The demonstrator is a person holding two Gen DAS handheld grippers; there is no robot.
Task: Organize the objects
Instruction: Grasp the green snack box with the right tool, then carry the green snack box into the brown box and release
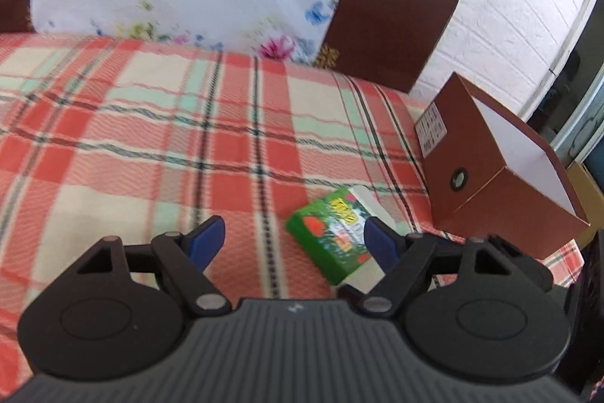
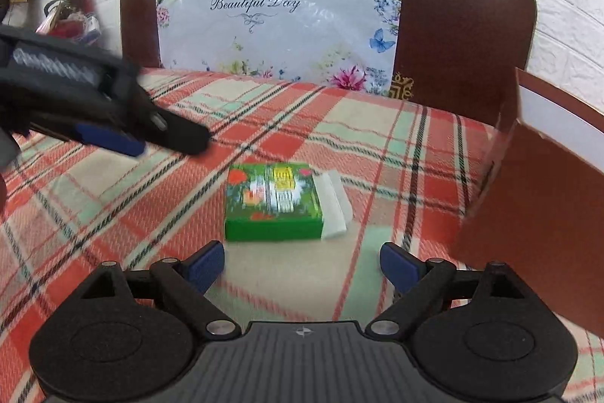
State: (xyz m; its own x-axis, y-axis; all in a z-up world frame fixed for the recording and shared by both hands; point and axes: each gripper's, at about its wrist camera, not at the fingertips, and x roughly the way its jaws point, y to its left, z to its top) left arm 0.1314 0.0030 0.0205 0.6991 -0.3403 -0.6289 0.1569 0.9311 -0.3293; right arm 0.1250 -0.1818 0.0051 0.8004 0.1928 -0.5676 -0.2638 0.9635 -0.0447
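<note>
A small green printed box [image 1: 334, 233] [image 2: 273, 201] with a white inner sleeve sticking out lies flat on the red plaid bedspread [image 1: 151, 138] [image 2: 358, 138]. My left gripper [image 1: 296, 244] stands open above the spread; the box lies beyond and partly behind its right fingertip, with nothing gripped. My right gripper [image 2: 302, 267] is open too, its blue pads just short of the box and wider than it. The left gripper [image 2: 113, 135] also shows at the left of the right wrist view, hovering over the spread.
An open brown cardboard box [image 1: 490, 169] [image 2: 528, 184] with a white inside stands at the right edge of the bed. A brown headboard [image 1: 392, 10] [image 2: 460, 33] with a floral panel backs the bed against a white brick wall. Plants [image 2: 71, 10] stand far left.
</note>
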